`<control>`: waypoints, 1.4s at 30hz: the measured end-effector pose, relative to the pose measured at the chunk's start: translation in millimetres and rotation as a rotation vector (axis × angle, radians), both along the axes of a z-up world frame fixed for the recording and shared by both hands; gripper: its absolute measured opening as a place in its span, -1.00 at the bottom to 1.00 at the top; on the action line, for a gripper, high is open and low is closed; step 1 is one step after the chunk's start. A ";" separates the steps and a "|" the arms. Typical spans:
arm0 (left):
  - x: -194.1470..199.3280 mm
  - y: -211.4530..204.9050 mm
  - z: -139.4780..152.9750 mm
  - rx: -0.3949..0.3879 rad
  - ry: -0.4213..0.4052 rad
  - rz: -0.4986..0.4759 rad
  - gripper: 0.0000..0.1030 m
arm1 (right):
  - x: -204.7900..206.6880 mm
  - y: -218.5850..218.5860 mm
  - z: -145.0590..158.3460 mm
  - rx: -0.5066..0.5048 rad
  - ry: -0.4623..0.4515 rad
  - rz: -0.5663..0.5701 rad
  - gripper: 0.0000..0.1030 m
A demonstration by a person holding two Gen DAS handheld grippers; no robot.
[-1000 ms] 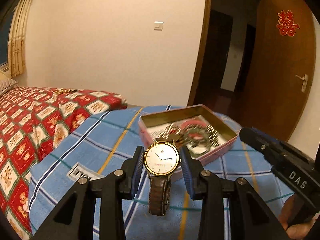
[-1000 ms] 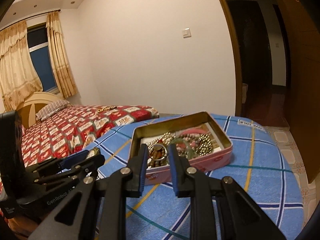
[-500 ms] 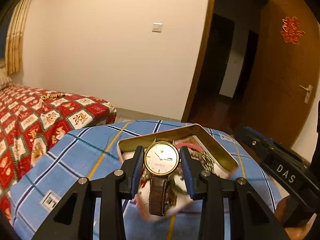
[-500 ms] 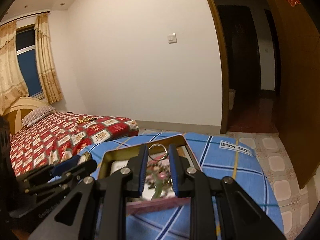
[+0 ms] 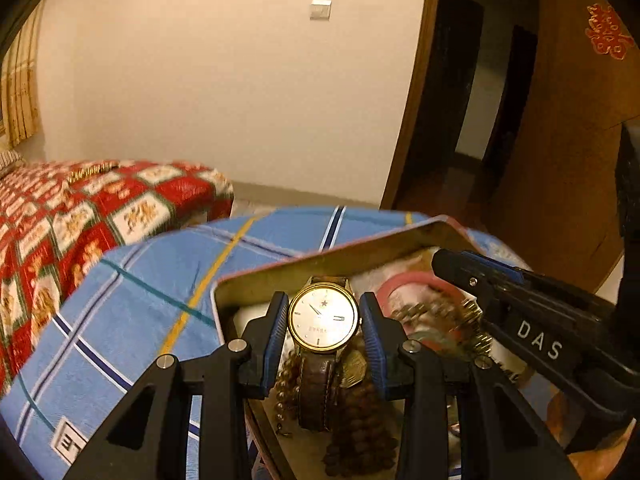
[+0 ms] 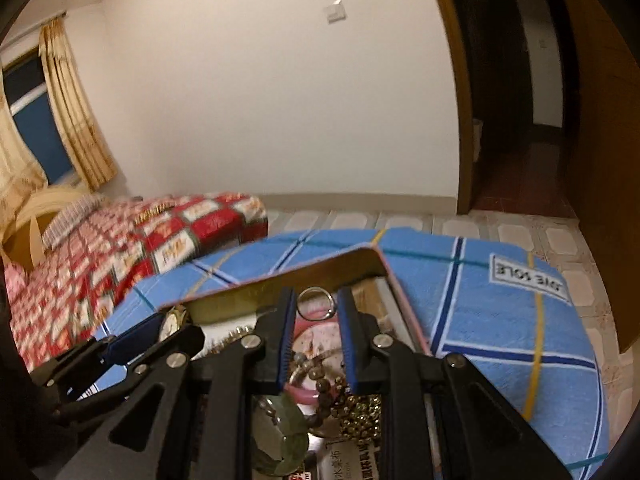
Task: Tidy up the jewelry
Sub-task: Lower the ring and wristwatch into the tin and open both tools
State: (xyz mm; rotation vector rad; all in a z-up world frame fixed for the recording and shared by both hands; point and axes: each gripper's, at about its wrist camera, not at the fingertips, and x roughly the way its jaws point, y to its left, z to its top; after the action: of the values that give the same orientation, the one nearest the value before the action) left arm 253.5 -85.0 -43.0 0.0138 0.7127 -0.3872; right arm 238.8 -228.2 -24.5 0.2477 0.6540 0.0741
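At the lower centre of the left wrist view, the left gripper (image 5: 324, 322) is clamped on a gold-rimmed wristwatch (image 5: 323, 321), held over the open tin box (image 5: 256, 276) of jewelry on the blue plaid cloth (image 5: 160, 292). In the right wrist view, the right gripper (image 6: 317, 307) pinches a silver ring (image 6: 316, 302) at centre frame, above the same tin's beads (image 6: 360, 408) and pink bangle (image 6: 298, 394).

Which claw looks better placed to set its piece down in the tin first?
Probably the right claw: its silver ring hangs over the tin's open far end. The left claw holds the watch above piled beads, so either could release.
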 end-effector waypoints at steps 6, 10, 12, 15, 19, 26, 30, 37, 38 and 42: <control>-2.6 -12.6 -9.0 0.096 -0.017 -0.010 -0.28 | 9.3 8.6 -14.2 -0.083 0.076 0.030 -0.53; -4.9 -15.0 -8.4 0.123 -0.021 -0.008 -0.27 | 13.9 6.0 -21.1 -0.085 0.103 0.036 -0.51; -5.5 -14.8 -8.5 0.114 -0.019 -0.020 -0.27 | 15.4 4.8 -22.9 -0.078 0.104 0.040 -0.42; -6.2 -15.2 -8.3 0.096 -0.012 -0.032 -0.25 | 15.5 5.0 -23.3 -0.057 0.103 0.062 -0.24; -10.8 -7.4 0.3 0.045 -0.039 -0.007 -0.19 | -1.8 7.1 -7.0 -0.061 0.002 0.033 -0.03; -48.1 22.9 34.0 -0.028 -0.216 0.088 0.35 | -64.1 -36.7 26.8 -0.028 -0.255 -0.309 0.84; -70.2 38.7 30.5 -0.023 -0.206 0.136 0.35 | -78.7 -47.2 16.3 0.030 -0.184 -0.356 0.84; -93.8 33.8 13.3 0.071 -0.157 0.150 0.35 | -96.4 -30.4 9.2 -0.002 -0.124 -0.330 0.84; -96.4 32.7 11.2 0.081 -0.153 0.154 0.35 | -99.3 -28.5 8.1 -0.010 -0.118 -0.327 0.84; -103.0 33.0 6.4 0.086 -0.135 0.158 0.35 | -112.1 -24.1 3.6 -0.033 -0.108 -0.330 0.84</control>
State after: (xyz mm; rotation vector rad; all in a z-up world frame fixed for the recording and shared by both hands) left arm 150.5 -52.0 -36.6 0.0635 0.5924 -0.2019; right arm 126.8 -252.3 -20.9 0.3146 0.4995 -0.2384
